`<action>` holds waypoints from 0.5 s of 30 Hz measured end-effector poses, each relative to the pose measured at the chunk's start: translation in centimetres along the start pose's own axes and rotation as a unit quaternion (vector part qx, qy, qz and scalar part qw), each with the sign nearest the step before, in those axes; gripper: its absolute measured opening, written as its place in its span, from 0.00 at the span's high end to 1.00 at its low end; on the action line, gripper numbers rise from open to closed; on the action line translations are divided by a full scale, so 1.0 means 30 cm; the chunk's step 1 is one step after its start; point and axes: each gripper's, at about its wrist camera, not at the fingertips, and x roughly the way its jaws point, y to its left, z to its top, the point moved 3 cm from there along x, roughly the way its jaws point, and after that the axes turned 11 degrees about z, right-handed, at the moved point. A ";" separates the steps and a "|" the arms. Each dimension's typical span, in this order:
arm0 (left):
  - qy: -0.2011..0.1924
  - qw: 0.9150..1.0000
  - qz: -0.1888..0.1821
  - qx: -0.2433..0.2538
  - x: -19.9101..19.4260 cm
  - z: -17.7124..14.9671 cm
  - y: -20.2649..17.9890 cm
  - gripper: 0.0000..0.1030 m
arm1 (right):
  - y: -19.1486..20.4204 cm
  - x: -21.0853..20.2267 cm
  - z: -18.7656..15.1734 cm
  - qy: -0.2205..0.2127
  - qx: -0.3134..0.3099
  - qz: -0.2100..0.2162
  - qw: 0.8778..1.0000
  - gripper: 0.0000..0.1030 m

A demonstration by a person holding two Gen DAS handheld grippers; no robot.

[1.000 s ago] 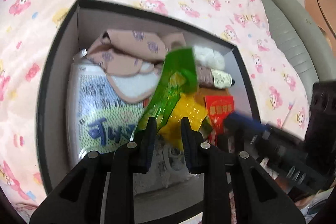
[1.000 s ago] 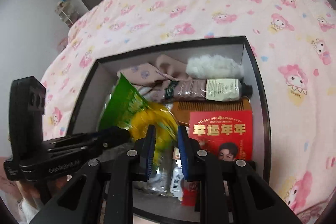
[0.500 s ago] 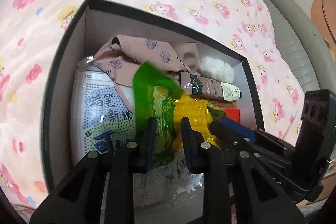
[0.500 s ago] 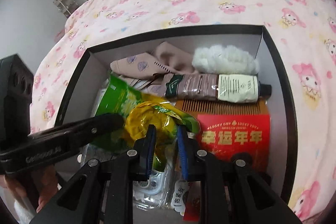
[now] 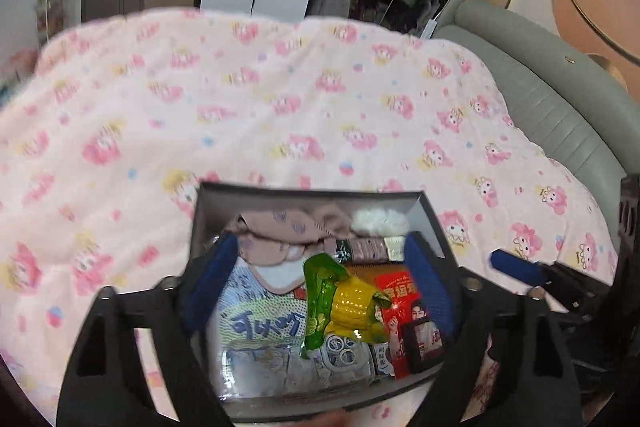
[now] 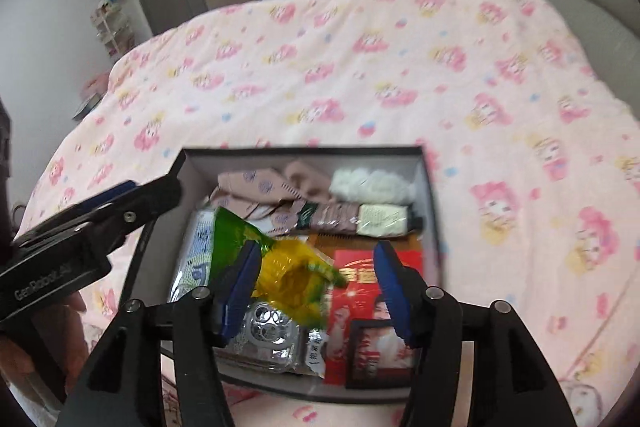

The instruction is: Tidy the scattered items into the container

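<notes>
1. The corn snack packet (image 5: 340,303), green and yellow, lies inside the box (image 5: 208,223), on top of the pile near its middle. Nothing grips it.
2. Around it in the box: a red envelope (image 6: 360,267) just to its right, a small framed photo (image 6: 376,355) at the near right corner, a clear plastic pack (image 6: 268,327) at the near edge, a printed white pouch (image 5: 256,311) on the left side.
3. Toward the far wall of the box sit a folded beige cloth (image 6: 260,187), a white fluffy ball (image 6: 368,183) and a hand cream tube (image 6: 360,217); a wooden comb (image 6: 340,239) shows under the tube.
4. My left gripper (image 5: 320,275) is opening, its jaws wide and its blue pads on either side of the pile with nothing pinched between them.
5. My right gripper (image 6: 316,287) is opening too, jaws spread above the packet, holding nothing.
6. Outward from the box, the pink cartoon bedspread (image 6: 360,75) shows no loose item that I can see in either view.
7. My judgement: the tidying looks finished or very nearly so. What could remain is anything lying outside these views, which I cannot tell.
</notes>
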 end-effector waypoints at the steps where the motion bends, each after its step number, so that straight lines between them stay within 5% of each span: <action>1: -0.008 1.000 -0.001 0.001 -0.030 0.007 -0.002 0.12 | 0.005 -0.034 0.010 -0.007 0.000 -0.006 1.000 0.39; 4: -0.032 0.999 0.001 0.005 -0.135 0.029 -0.011 0.08 | 0.027 -0.140 0.033 -0.045 -0.004 -0.014 0.999 0.27; 15: -0.070 0.996 0.062 0.009 -0.421 -0.074 -0.020 0.01 | 0.060 -0.423 -0.080 -0.107 0.004 -0.045 0.993 0.25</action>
